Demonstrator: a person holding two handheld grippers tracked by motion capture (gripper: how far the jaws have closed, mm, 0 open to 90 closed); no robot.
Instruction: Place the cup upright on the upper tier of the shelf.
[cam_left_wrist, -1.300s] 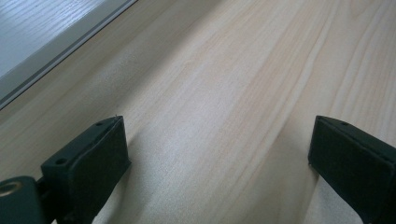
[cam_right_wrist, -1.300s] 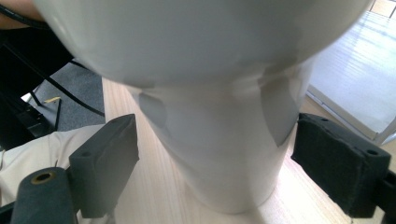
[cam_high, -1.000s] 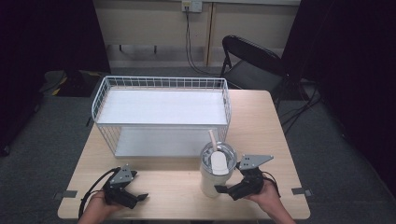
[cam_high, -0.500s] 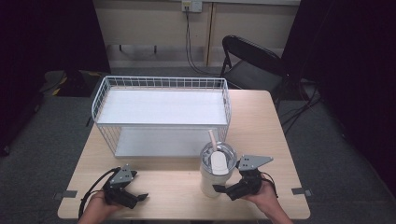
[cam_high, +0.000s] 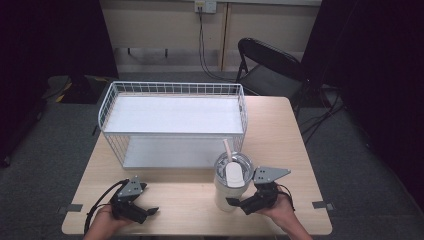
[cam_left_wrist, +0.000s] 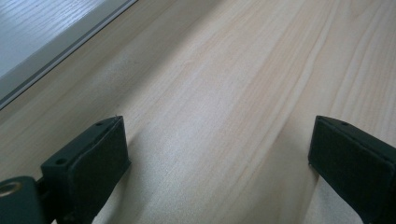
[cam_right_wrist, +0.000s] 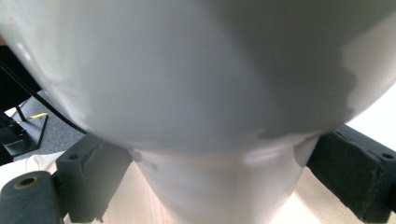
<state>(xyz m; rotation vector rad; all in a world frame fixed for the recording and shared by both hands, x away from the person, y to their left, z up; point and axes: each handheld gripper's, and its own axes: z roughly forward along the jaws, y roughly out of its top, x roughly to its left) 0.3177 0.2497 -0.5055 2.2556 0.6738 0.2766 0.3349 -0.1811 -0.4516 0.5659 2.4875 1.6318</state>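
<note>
Right gripper (cam_high: 240, 204) around the base of a cup (cam_high: 230, 186), near the front edge of the table (cam_high: 280, 130).

Jaws spread to either side of the cup's narrow foot in the right gripper view, apparently not yet pressing it; hard to tell for sure. Cup (cam_right_wrist: 196, 93) upright, lid and straw on top, just in front of the white wire basket (cam_high: 172, 120). Left gripper (cam_high: 145, 212) resting low over bare wood at the front left, jaws spread wide with nothing between them (cam_left_wrist: 219, 154).

Right gripper (cam_high: 239, 205) sits low against the white tumbler (cam_high: 231, 185), straw sticking up. Left gripper (cam_high: 145, 214) rests on the table (cam_high: 280, 135), wire basket (cam_high: 172, 120) behind both.
</note>
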